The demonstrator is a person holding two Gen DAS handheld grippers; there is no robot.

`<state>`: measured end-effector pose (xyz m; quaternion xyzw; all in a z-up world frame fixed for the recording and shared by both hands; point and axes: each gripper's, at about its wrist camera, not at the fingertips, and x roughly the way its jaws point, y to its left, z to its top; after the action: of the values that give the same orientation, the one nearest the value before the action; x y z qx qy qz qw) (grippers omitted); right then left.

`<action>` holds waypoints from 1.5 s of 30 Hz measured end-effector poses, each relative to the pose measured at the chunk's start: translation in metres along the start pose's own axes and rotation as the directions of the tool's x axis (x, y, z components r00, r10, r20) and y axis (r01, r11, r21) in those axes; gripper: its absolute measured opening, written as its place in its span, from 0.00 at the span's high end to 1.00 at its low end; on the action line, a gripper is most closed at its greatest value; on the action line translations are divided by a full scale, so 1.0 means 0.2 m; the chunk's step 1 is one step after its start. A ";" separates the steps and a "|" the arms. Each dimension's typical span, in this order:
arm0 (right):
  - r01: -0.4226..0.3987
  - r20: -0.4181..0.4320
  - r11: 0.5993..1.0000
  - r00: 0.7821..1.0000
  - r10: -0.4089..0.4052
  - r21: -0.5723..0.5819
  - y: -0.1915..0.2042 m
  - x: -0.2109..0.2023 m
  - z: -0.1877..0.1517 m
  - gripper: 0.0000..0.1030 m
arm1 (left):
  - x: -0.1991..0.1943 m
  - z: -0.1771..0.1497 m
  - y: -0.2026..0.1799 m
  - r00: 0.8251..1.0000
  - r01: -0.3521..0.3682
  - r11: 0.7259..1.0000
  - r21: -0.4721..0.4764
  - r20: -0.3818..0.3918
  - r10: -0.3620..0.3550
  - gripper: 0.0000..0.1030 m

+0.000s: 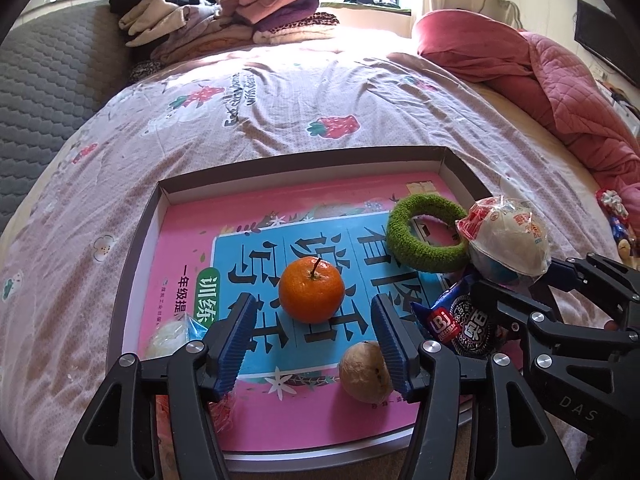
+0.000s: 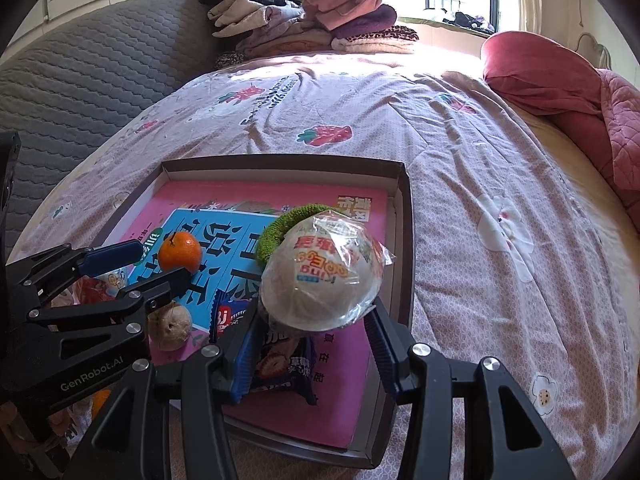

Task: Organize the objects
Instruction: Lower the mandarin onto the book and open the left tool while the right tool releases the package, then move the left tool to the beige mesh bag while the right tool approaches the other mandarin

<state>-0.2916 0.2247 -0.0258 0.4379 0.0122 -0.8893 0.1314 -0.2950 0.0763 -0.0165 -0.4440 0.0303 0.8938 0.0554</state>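
A shallow grey box [image 1: 132,248] lies on the bed with a pink and blue book [image 1: 256,412] in it. On the book sit an orange [image 1: 311,290], a brown round fruit [image 1: 362,372], a green knitted ring [image 1: 424,232] and a dark snack packet [image 1: 464,320]. My left gripper [image 1: 312,344] is open just before the orange, its right finger touching the brown fruit. My right gripper [image 2: 316,340] is shut on a plastic-wrapped white bun [image 2: 320,272], held above the box's right side and the snack packet [image 2: 280,364]. The orange [image 2: 179,255] and box [image 2: 406,240] also show in the right wrist view.
The bed has a pink strawberry-print cover [image 1: 280,112]. Folded clothes [image 1: 224,16] are stacked at the far end. A red quilt [image 1: 540,72] lies at the right. A grey padded headboard [image 1: 44,92] runs along the left. A wrapped pale item [image 1: 168,338] sits at the box's near left.
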 end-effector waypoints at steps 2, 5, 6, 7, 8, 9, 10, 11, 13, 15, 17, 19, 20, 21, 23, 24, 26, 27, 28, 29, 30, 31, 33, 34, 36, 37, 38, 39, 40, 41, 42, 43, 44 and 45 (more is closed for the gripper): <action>0.004 0.006 1.000 1.000 -0.004 -0.005 0.01 -0.01 0.01 0.52 | -0.02 0.00 0.00 1.000 0.004 1.000 -0.002 0.006 -0.003 0.39; 0.006 0.018 1.000 1.000 -0.006 -0.009 0.01 -0.04 0.01 0.52 | -0.05 0.00 0.00 1.000 0.006 1.000 -0.001 0.015 -0.006 0.38; 0.008 0.024 1.000 1.000 -0.008 -0.011 0.02 -0.05 0.01 0.52 | -0.06 0.01 0.00 1.000 0.009 1.000 0.000 0.019 -0.009 0.38; 0.011 0.030 1.000 0.999 -0.011 -0.013 0.02 -0.06 0.02 0.52 | -0.08 0.01 0.00 1.000 0.011 1.000 0.002 0.023 -0.011 0.38; 0.016 0.036 1.000 0.999 -0.015 -0.014 0.02 -0.07 0.02 0.52 | -0.09 0.01 -0.01 1.000 0.010 1.000 0.003 0.029 -0.010 0.38; 0.017 0.041 1.000 0.999 -0.017 -0.013 0.01 -0.08 0.02 0.52 | -0.11 0.01 -0.01 0.999 0.010 1.000 0.005 0.033 -0.010 0.38; 0.019 0.046 1.000 0.999 -0.018 -0.011 0.01 -0.09 0.03 0.52 | -0.12 0.01 -0.01 0.999 0.012 1.000 0.006 0.038 -0.012 0.38; 0.020 0.051 1.000 0.998 -0.020 -0.009 0.01 -0.11 0.03 0.52 | -0.14 0.01 -0.01 0.999 0.011 1.000 0.005 0.042 -0.011 0.38; 0.021 0.062 1.000 0.998 -0.020 -0.009 0.01 -0.13 0.03 0.52 | -0.17 0.01 0.00 0.999 0.011 1.000 0.005 0.050 -0.012 0.38; 0.024 0.072 1.000 0.997 -0.024 -0.011 0.01 -0.15 0.04 0.52 | -0.20 0.01 0.01 0.998 0.006 1.000 0.005 0.057 -0.007 0.38; 0.025 0.080 1.000 0.997 -0.024 -0.014 0.01 -0.17 0.04 0.51 | -0.23 0.00 0.02 0.998 0.005 1.000 0.002 0.064 -0.005 0.38; 0.026 0.087 1.000 0.996 -0.025 -0.013 0.01 -0.19 0.04 0.51 | -0.26 -0.01 0.02 0.997 0.004 1.000 0.001 0.072 -0.004 0.38; 0.025 0.091 1.000 0.996 -0.024 -0.013 0.01 -0.20 0.04 0.51 | -0.28 -0.01 0.03 0.997 0.001 1.000 0.000 0.075 -0.001 0.38; 0.026 0.096 1.000 0.995 -0.025 -0.011 0.01 -0.22 0.04 0.51 | -0.30 -0.01 0.03 0.997 0.001 1.000 -0.002 0.080 -0.001 0.38; 0.023 0.110 1.000 0.994 -0.022 -0.013 0.01 -0.25 0.04 0.51 | -0.33 -0.02 0.04 0.996 0.001 1.000 -0.006 0.089 -0.001 0.38; 0.021 0.118 1.000 0.993 -0.019 -0.015 0.01 -0.27 0.05 0.51 | -0.35 -0.02 0.05 0.996 0.002 1.000 -0.007 0.095 -0.001 0.38; 0.015 0.137 1.000 0.990 -0.012 -0.019 0.03 -0.32 0.05 0.51 | -0.40 -0.03 0.06 0.994 0.002 1.000 -0.008 0.107 -0.001 0.38; 0.011 0.148 1.000 0.989 -0.008 -0.021 0.04 -0.35 0.05 0.51 | -0.42 -0.03 0.06 0.993 0.001 1.000 -0.010 0.115 0.000 0.38; 0.008 0.160 1.000 0.987 -0.004 -0.022 0.05 -0.37 0.05 0.51 | -0.44 -0.04 0.07 0.993 0.001 1.000 -0.011 0.121 0.000 0.38; 0.002 0.171 1.000 0.985 0.003 -0.026 0.06 -0.40 0.04 0.51 | -0.47 -0.04 0.07 0.992 0.004 1.000 -0.012 0.128 -0.002 0.38; -0.003 0.180 1.000 0.984 0.008 -0.030 0.08 -0.43 0.04 0.51 | -0.49 -0.05 0.08 0.991 0.005 1.000 -0.012 0.136 -0.003 0.38; -0.007 0.191 0.999 0.982 0.013 -0.032 0.10 -0.45 0.04 0.51 | -0.51 -0.05 0.09 0.990 0.005 1.000 -0.012 0.142 -0.003 0.38; -0.021 0.210 0.999 0.977 0.029 -0.041 0.14 -0.51 0.03 0.50 | -0.55 -0.07 0.10 0.988 0.003 1.000 -0.014 0.155 -0.001 0.37; -0.028 0.221 0.999 0.975 0.037 -0.043 0.15 -0.53 0.03 0.50 | -0.57 -0.08 0.11 0.987 0.005 1.000 -0.016 0.160 -0.002 0.37; -0.043 0.237 0.998 0.970 0.055 -0.055 0.20 -0.57 0.02 0.47 | -0.60 -0.10 0.13 0.986 0.009 1.000 -0.021 0.165 -0.005 0.35; -0.046 0.245 0.997 0.968 0.060 -0.062 0.22 -0.59 0.01 0.47 | -0.62 -0.11 0.14 0.986 0.012 1.000 -0.023 0.169 -0.008 0.34; -0.049 0.253 0.996 0.965 0.065 -0.069 0.24 -0.61 0.00 0.46 | -0.63 -0.11 0.15 0.985 0.012 1.000 -0.023 0.173 -0.008 0.34; -0.052 0.261 0.996 0.963 0.070 -0.075 0.27 -0.63 0.00 0.46 | -0.65 -0.12 0.16 0.984 0.008 1.000 -0.025 0.177 -0.004 0.34; -0.053 0.267 0.995 0.961 0.072 -0.081 0.29 -0.65 -0.01 0.46 | -0.66 -0.13 0.17 0.983 0.006 1.000 -0.028 0.182 -0.001 0.34; -0.055 0.272 0.995 0.959 0.077 -0.088 0.31 -0.66 -0.02 0.46 | -0.67 -0.14 0.19 0.983 0.004 1.000 -0.029 0.183 0.001 0.33; -0.060 0.280 0.994 0.957 0.083 -0.089 0.33 -0.67 -0.03 0.45 | -0.68 -0.15 0.20 0.983 0.002 1.000 -0.030 0.182 0.003 0.33; -0.065 0.283 0.994 0.955 0.088 -0.090 0.35 -0.68 -0.04 0.44 | -0.69 -0.16 0.21 0.983 0.003 0.999 -0.033 0.185 0.004 0.33; -0.072 0.283 0.993 0.954 0.096 -0.094 0.36 -0.69 -0.05 0.43 | -0.71 -0.17 0.22 0.982 0.000 0.999 -0.036 0.188 0.006 0.33; -0.079 0.284 0.992 0.953 0.103 -0.097 0.38 -0.69 -0.06 0.43 | -0.72 -0.18 0.23 0.981 -0.004 0.999 -0.038 0.192 0.011 0.33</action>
<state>-0.1824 0.1840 0.0821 0.2977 0.0103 -0.9353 0.1910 -0.1856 0.0161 0.0766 -0.3566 0.0098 0.9330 0.0465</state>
